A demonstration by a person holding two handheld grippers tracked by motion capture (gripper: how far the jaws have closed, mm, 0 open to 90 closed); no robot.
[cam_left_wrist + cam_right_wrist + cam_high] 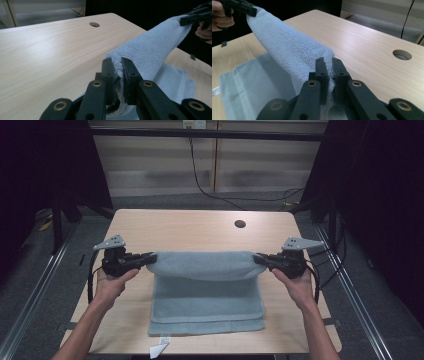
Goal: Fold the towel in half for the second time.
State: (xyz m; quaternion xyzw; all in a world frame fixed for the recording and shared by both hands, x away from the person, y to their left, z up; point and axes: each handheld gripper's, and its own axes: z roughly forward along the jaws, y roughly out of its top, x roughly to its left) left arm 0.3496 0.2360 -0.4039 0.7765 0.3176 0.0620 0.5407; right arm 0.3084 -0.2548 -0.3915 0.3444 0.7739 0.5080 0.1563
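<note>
A light blue towel [205, 285] lies on the wooden table [190, 230], its far edge lifted and stretched between both grippers. My left gripper [150, 258] is shut on the towel's left far corner; in the left gripper view the towel [150, 52] is pinched between the jaws of that gripper [117, 65]. My right gripper [260, 259] is shut on the right far corner, and in the right gripper view the cloth [287, 47] is clamped by the gripper [328, 65]. The near part of the towel rests flat on the table in folded layers.
A round cable hole [240, 224] sits in the table's far right area. A small white tag [159, 349] lies at the table's near edge, in front of the towel. Dark curtains and metal rails flank the table.
</note>
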